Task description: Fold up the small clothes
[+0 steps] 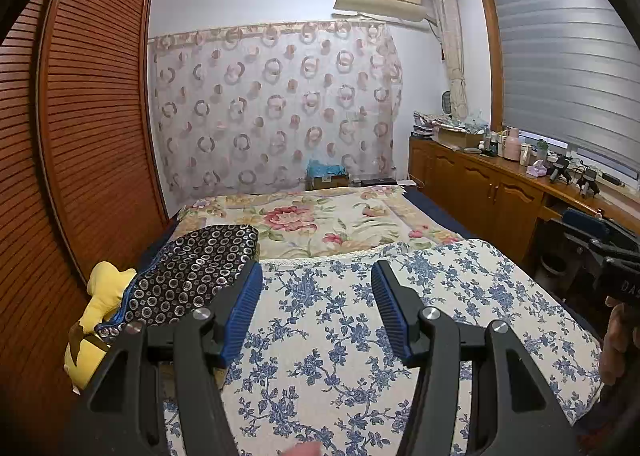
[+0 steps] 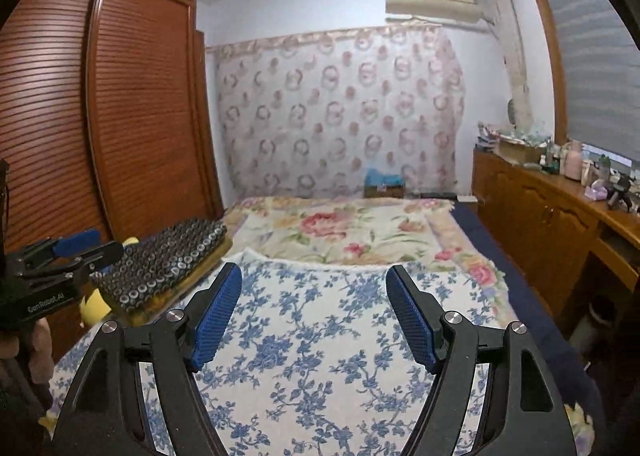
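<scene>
Nearest, the left gripper [image 1: 316, 276] and the right gripper [image 2: 314, 280] hover over the blue-flowered cover [image 1: 360, 316] on the bed, jaws released, nothing between the pads.

To the left lies a folded dark cloth with ring pattern [image 1: 192, 268], possibly the small garment; no unfolded clothing is visible. A yellow soft toy [image 1: 100, 296] sits beside it at the bed edge. Beyond lies the rose-pattern blanket [image 1: 312, 220].

Risk: with no garment clearly identified, the jaws may pinch the cover instead, or knock the folded cloth off the edge.
</scene>
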`<state>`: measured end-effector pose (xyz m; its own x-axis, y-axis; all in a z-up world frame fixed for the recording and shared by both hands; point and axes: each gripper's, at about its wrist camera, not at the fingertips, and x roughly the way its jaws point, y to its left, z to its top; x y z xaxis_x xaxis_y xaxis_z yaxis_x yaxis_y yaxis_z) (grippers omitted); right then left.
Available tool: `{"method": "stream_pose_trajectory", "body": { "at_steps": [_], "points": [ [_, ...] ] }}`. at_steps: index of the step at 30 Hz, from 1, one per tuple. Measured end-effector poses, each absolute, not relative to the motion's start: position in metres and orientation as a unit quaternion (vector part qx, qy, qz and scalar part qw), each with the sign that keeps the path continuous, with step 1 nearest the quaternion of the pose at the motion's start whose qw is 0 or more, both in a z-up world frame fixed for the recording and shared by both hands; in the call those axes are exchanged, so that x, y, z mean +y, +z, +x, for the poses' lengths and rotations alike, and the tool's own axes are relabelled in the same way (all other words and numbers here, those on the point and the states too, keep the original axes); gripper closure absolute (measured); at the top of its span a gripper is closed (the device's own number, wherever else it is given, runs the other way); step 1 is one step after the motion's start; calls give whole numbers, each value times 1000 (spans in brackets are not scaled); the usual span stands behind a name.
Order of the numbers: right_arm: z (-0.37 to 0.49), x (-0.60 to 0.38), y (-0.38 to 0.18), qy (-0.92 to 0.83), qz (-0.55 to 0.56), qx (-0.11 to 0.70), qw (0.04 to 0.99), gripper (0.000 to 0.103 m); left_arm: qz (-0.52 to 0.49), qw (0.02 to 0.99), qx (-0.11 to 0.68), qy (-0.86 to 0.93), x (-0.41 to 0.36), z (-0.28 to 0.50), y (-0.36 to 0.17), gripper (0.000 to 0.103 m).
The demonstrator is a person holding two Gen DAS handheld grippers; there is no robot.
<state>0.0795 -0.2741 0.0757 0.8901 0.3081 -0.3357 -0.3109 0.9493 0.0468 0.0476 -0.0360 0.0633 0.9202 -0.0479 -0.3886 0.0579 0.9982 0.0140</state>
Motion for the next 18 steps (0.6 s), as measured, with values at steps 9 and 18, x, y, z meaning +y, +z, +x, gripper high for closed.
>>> {"method": "stream_pose_trajectory", "body": {
  "at_steps": [9, 18],
  "points": [
    [75, -275, 78, 157, -6, 164, 974, 26, 4, 982, 191, -17, -32, 42, 65, 47],
    [75, -273, 77, 157, -6, 165, 974, 26, 1, 981, 193, -12, -30, 43, 64, 47]
  ]
}}
